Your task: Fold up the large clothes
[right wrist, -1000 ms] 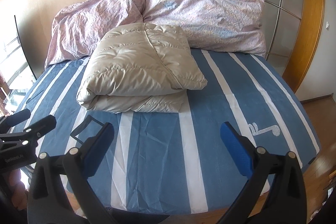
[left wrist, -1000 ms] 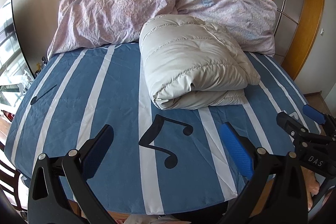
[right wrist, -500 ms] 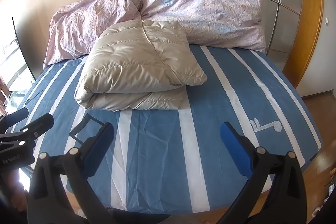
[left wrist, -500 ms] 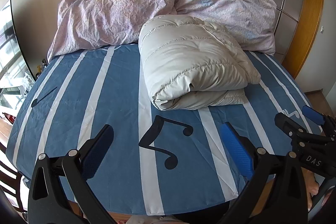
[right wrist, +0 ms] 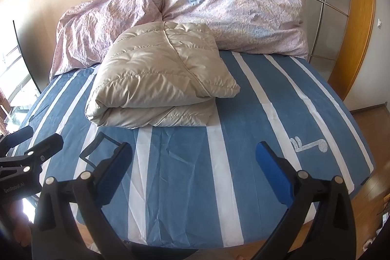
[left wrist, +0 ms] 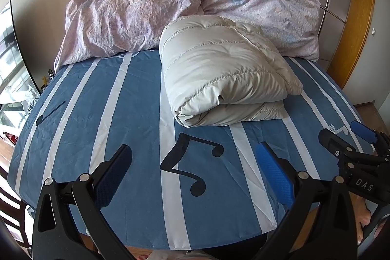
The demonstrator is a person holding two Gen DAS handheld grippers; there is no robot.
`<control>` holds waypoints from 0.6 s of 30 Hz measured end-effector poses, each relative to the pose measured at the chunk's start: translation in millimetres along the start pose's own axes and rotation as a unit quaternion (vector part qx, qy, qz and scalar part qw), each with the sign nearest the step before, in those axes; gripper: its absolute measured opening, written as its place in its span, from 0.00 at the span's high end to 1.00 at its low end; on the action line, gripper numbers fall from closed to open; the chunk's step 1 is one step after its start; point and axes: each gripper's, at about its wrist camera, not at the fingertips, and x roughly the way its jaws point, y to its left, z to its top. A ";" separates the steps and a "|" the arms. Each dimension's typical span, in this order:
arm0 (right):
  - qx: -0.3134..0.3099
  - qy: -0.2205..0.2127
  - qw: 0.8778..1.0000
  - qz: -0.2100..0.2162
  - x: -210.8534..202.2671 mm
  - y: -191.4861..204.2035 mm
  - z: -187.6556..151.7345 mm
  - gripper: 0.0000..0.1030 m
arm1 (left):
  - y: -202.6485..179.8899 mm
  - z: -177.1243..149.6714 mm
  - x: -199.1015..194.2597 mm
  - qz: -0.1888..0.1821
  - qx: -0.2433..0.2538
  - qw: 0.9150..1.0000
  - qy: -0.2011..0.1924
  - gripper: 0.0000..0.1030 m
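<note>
Blue striped bedsheet (left wrist: 136, 99), wood-framed wardrobe (right wrist: 360, 23), perhaps sliding

**Readable lettering on the two grippers**

"DAS" is printed in white on the black body of the right gripper (left wrist: 351, 138), as seen from the left wrist view. "GenRobot.AI" is printed in white on the black body of the left gripper (right wrist: 31, 140), as seen from the right wrist view.

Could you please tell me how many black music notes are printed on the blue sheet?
2: a large one near the foot edge in front of the folded jacket, a small one at the sheet's left side. The jacket may hide others.
</note>
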 end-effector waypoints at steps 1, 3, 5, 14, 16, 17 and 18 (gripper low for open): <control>-0.001 0.000 1.000 0.000 -0.2 -0.2 0.2 0.02 | -0.1 0.0 -0.1 0.000 0.001 1.000 0.000 0.01; -0.002 -0.001 1.000 -0.001 -0.5 0.3 0.0 0.02 | -0.2 0.6 -0.3 0.000 0.000 1.000 -0.001 0.01; -0.001 -0.001 1.000 -0.001 -0.3 -0.3 0.3 0.02 | -0.3 0.4 0.2 0.000 0.001 1.000 0.000 0.01; 0.003 0.000 1.000 -0.002 0.8 -2.4 1.5 0.02 | -1.3 -0.5 1.3 0.000 0.001 1.000 0.000 0.01; 0.002 0.000 1.000 -0.002 0.6 -2.0 1.4 0.02 | -1.3 -0.3 1.2 0.000 0.001 1.000 0.000 0.01; 0.002 0.000 1.000 -0.002 1.1 -2.1 1.3 0.02 | -1.3 -0.4 1.3 0.000 0.001 1.000 0.000 0.01; 0.002 0.001 1.000 -0.001 1.4 -2.2 1.3 0.02 | -1.2 -0.4 1.6 0.000 0.001 1.000 0.000 0.01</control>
